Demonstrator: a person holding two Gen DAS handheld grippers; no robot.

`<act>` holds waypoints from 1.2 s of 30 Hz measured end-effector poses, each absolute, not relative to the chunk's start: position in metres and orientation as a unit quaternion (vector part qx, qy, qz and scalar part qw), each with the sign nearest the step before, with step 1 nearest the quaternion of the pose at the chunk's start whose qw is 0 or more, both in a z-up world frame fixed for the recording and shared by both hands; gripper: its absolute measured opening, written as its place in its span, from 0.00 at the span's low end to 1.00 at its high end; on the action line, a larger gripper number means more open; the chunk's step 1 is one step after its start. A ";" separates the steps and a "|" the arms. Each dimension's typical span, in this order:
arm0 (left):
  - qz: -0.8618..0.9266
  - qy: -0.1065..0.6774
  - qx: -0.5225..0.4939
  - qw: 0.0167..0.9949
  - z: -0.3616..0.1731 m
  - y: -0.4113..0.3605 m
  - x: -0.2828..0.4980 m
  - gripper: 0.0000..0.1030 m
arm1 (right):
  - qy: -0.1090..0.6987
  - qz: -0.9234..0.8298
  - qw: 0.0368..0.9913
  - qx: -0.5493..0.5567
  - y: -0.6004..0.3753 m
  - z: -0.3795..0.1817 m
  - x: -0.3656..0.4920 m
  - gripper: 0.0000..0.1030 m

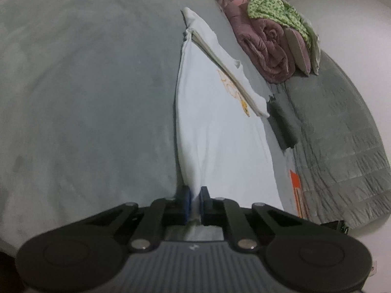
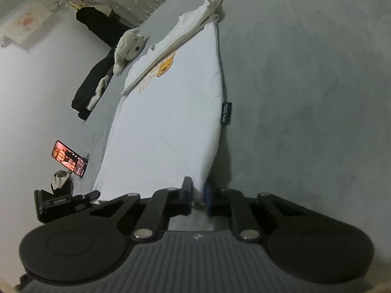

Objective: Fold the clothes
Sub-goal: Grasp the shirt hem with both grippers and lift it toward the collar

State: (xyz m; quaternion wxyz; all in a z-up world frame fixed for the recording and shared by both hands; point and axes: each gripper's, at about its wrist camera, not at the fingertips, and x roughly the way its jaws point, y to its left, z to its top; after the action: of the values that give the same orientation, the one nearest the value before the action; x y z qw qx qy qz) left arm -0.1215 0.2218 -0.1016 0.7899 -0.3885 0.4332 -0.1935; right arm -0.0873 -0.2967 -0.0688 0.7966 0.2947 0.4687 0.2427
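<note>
Here, your white cotton T-shirt with the yellow cartoon-bear print lies flat along the grey, soft-napped bed cover, already doubled lengthwise, with a sleeve folded back over the print and a small black brand tag at one side edge. Your left gripper has its blue-padded jaws pinched tight on one near corner of the hem, white cloth showing between the pads; your right gripper is likewise clamped on the other near corner, cloth bunched between its jaws. Around the shirt in the right wrist view, a cream plush toy sits just beside the far end, a heap of black clothing lies beyond it, and a lit phone stands propped near the shirt's long edge. In the left wrist view, a rolled mauve quilted blanket with a green patterned cloth on top lies near the sleeve end, and a dark grey rolled item sits just beside the shirt. Nothing lies on the shirt itself.
</note>
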 end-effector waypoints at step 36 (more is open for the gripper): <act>-0.101 0.363 -0.493 0.784 -0.102 0.219 0.021 0.06 | 0.406 0.165 0.807 0.397 -0.299 -0.071 0.056 0.10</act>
State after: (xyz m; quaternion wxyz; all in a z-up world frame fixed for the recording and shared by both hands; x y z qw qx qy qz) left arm 0.0206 0.2186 -0.1017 0.7841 -0.4929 0.3634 -0.1005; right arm 0.0560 -0.2994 -0.0707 0.8066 0.3966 0.4060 0.1652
